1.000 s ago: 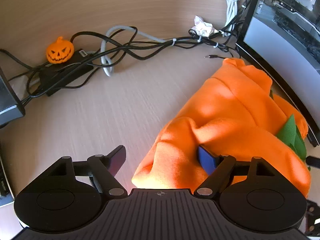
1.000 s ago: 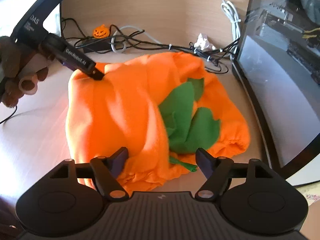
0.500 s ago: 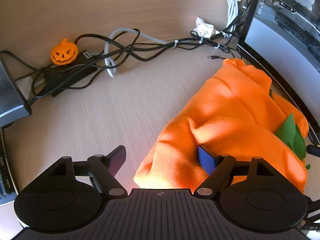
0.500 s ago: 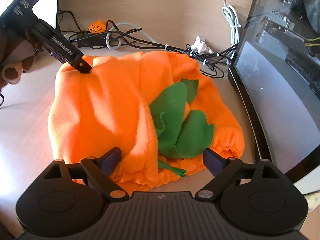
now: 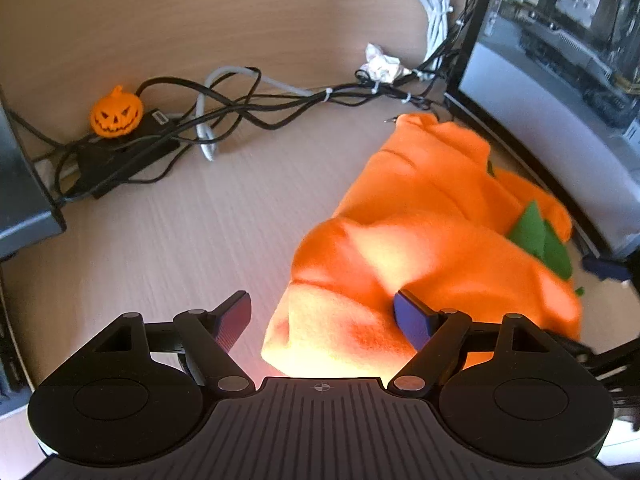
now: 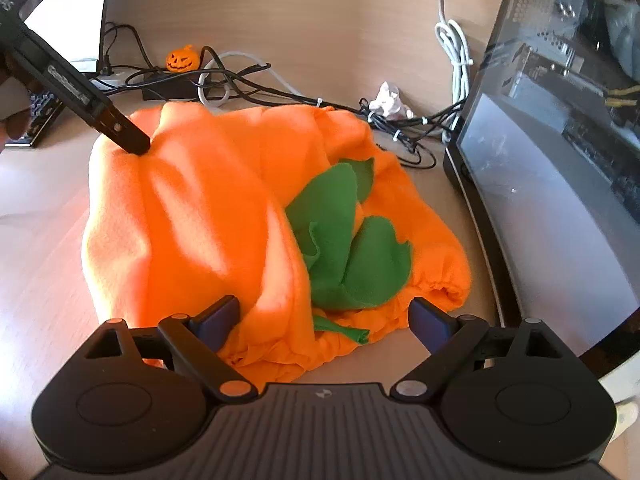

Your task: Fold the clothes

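An orange fleece pumpkin costume point(image 6: 200, 208) with green felt leaves point(image 6: 344, 248) lies bunched on the wooden desk point(image 5: 200, 232). My right gripper point(image 6: 324, 306) is open wide over the near hem, which lies loose between its pads. My left gripper point(image 5: 320, 304) is at the costume's point(image 5: 420, 240) far left corner, its jaws opening. Its right pad point(image 5: 412, 316) digs into the fleece, and its left pad point(image 5: 236, 312) hangs free over the desk. In the right wrist view one left finger point(image 6: 124, 134) pokes into that corner.
A glass-sided computer case point(image 6: 560, 160) walls off the right side. Tangled cables point(image 5: 240, 108), a black power brick point(image 5: 120, 160), a small jack-o'-lantern toy point(image 5: 116, 114) and crumpled paper point(image 5: 380, 66) line the back. A keyboard point(image 6: 40, 120) sits far left.
My right gripper's jaws have spread wider around the near hem. The left gripper stays pressed into the same corner, and the costume has barely shifted.
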Motion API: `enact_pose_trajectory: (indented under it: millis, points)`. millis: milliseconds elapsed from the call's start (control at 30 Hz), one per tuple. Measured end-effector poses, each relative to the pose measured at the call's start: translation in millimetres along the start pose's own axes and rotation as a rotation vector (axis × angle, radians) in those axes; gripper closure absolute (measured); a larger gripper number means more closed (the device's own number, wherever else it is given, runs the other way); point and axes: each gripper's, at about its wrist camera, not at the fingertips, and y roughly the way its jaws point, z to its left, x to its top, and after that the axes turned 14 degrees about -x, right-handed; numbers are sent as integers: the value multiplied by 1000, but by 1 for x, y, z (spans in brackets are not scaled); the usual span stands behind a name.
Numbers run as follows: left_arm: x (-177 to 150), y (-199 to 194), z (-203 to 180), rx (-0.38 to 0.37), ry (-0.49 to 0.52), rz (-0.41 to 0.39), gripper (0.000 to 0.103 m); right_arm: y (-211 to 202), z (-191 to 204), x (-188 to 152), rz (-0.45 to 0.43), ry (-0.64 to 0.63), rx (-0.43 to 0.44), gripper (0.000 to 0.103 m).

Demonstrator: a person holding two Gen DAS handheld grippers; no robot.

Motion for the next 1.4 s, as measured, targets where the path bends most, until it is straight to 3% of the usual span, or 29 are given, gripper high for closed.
enact_pose_trajectory:
  millis: [133, 233, 333, 433, 567, 800, 1067, 1233, 1400]
  points:
    - [3, 6, -5, 30, 22, 4, 18, -28, -5, 10, -95, 6, -22, 15]
    - [5, 10, -6, 33, 21, 7, 18, -49, -9, 20, -150, 56, 29, 27]
    - [7, 12, -6, 34, 17, 9, 18, -49, -1, 17, -121, 56, 107, 34]
    - [7, 13, -5, 31, 14, 9, 18, -31, 13, 1, -40, 5, 102, 34]
    - [7, 4, -6, 17, 17, -1, 18, -12, 8, -16, 43, 67, 138, 34]
    - [6, -19, -2, -54, 7, -36, 19, -11, 4, -14, 41, 55, 121, 33]
    - [2, 5, 8, 9, -27, 11, 18, -28, -15, 1, -39, 106, 76, 33]
    - [6, 12, 6, 26, -11, 14, 17, -4, -14, -8, 41, 74, 28, 33]
    - [5, 15, 6, 38, -15, 16, 15, -4, -12, -10, 41, 87, 13, 32]
